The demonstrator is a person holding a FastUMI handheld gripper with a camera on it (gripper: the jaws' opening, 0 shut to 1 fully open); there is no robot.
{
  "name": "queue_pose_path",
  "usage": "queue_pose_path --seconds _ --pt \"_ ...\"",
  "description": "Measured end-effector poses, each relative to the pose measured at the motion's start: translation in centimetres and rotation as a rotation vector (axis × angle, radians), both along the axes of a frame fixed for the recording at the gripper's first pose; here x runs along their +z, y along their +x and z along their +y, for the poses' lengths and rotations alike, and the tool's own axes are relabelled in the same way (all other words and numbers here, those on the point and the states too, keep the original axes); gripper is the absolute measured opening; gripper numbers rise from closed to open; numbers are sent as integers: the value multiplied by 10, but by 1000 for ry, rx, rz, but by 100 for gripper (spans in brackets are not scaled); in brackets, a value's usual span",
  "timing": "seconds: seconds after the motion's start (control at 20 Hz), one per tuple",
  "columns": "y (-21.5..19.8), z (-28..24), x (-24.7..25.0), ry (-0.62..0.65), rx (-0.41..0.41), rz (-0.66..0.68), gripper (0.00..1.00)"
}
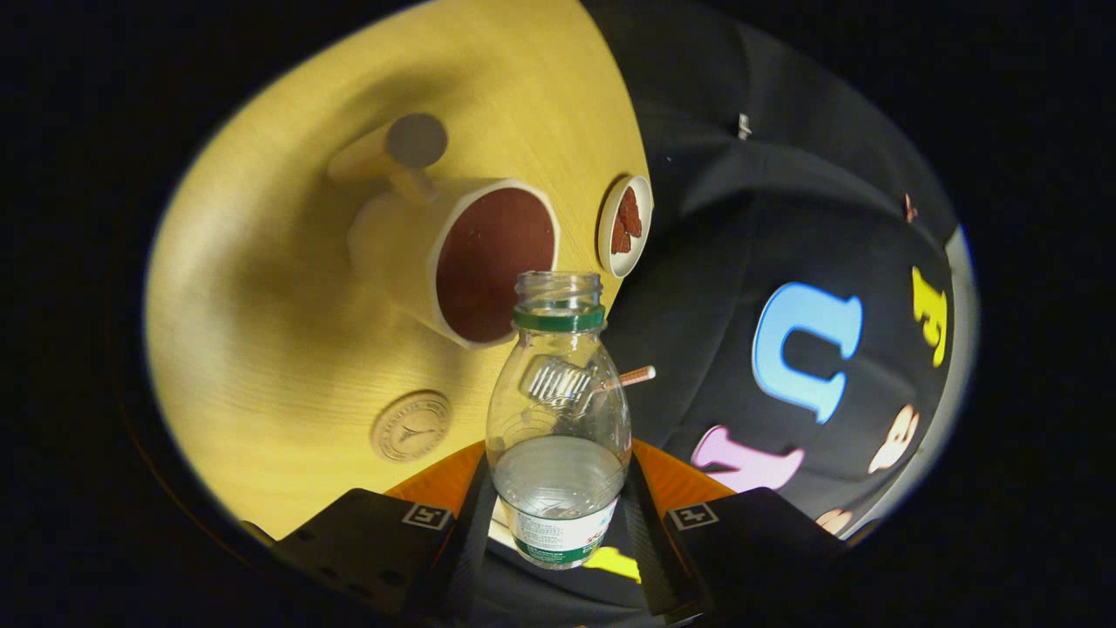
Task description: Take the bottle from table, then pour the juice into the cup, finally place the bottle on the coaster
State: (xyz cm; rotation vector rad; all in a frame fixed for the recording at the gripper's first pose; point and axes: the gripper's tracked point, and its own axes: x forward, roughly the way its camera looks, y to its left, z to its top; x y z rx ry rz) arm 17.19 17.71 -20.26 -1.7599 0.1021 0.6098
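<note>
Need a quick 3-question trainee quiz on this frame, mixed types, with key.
1. True or false: the gripper has both fingers pressed on the bottle.
2. Which lies nearest the fingers on the table?
A. the cup
B. the coaster
C. the small dish
3. Fill in: the bottle's cap is ____, and liquid fills only its lower part.

Key: 1 true; 2 B; 3 off
</note>
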Motion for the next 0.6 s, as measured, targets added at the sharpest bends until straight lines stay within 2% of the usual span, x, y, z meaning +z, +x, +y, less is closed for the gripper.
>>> queue_pose_path --seconds 0.1,0.3,0.5,0.6 --pt "-7 -7 -1 140 -76 75 75" --pt "-9 -4 15 376 -164 150 75" --pt "-5 -5 37 593 -191 218 75" --pt "-4 -5 42 717 -238 278 75"
